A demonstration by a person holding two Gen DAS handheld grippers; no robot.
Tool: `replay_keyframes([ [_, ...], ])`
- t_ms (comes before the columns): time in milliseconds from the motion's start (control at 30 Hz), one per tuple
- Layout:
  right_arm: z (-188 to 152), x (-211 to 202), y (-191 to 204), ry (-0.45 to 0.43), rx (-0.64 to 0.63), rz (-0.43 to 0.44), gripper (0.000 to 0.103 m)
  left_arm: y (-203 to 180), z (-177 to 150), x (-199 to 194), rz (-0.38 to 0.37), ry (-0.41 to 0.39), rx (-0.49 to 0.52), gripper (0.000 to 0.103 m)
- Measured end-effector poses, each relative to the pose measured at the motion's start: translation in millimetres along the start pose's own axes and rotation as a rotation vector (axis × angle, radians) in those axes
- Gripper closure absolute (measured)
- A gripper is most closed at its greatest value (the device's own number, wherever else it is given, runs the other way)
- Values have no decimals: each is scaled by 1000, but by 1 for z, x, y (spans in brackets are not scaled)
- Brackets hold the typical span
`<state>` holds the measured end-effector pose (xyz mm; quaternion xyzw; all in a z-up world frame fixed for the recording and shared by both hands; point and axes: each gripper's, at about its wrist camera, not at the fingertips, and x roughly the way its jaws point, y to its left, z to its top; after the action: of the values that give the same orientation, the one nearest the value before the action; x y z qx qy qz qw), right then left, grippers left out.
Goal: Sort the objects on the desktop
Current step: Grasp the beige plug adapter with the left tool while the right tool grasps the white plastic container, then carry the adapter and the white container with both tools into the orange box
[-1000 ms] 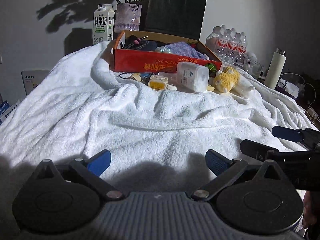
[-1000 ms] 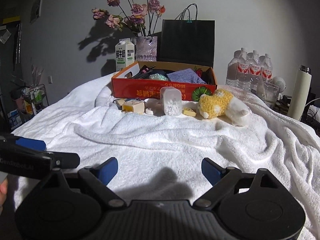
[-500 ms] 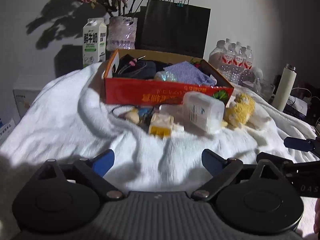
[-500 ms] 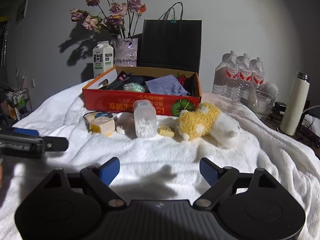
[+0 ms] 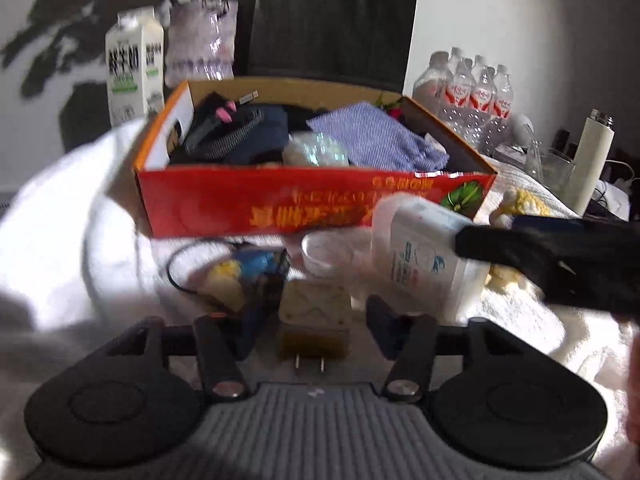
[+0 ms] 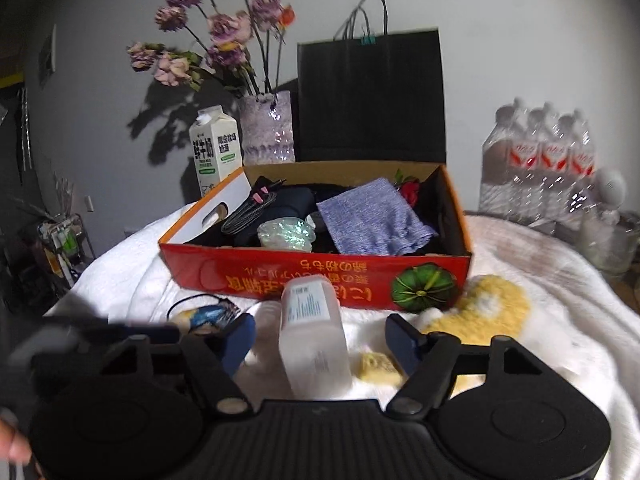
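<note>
Several loose items lie on the white towel [image 6: 540, 248] just in front of the red cardboard box [image 6: 280, 276], the landmark for this report. An upright translucent plastic container [image 6: 316, 340] of white contents stands before the box's front wall, between the fingers of the right tool [image 6: 320, 340]; its jaws have just been closing, yet a gap shows on both sides and the pads do not press it. Left of that container, also in front of the box, a pale yellow plug adapter [image 5: 314, 320] with two prongs sits between the fingers of the left tool [image 5: 312, 328] — jaws narrowed, just closing, contact not confirmed owing to blur. A blue-and-yellow keychain item [image 5: 244, 272] with a black cord lies beside the adapter, nearer the box's left front corner. A yellow plush toy [image 6: 488, 308] rests at the box's right front corner. Inside the box: a blue striped cloth [image 6: 372, 220], black cables, a crumpled iridescent wrapper [image 6: 286, 232]. Behind the box stand a milk carton [image 6: 216, 148], a vase of dried flowers [image 6: 266, 128] and a black paper bag [image 6: 372, 96]; to its right — a pack of water bottles [image 6: 536, 164].
</note>
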<state>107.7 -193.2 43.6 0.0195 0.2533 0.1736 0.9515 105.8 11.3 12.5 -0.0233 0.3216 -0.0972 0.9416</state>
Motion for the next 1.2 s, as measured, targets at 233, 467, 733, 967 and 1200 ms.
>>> replay_keyframes([
  [233, -6, 47, 5, 74, -14, 0, 63, -1, -7, -1, 10, -2, 28, 63],
  [467, -7, 10, 12, 11, -27, -5, 64, -4, -8, -46, 22, -81, -18, 64],
  [733, -27, -71, 22, -70, 6, 6, 64, -8, -33, -112, 62, -114, -97, 64],
  [967, -72, -120, 29, -25, 48, -29, 64, -17, -66, -151, 79, -93, -135, 64],
  [1200, -99, -152, 44, -23, 36, -12, 64, -32, -88, -178, 77, -89, -125, 64],
])
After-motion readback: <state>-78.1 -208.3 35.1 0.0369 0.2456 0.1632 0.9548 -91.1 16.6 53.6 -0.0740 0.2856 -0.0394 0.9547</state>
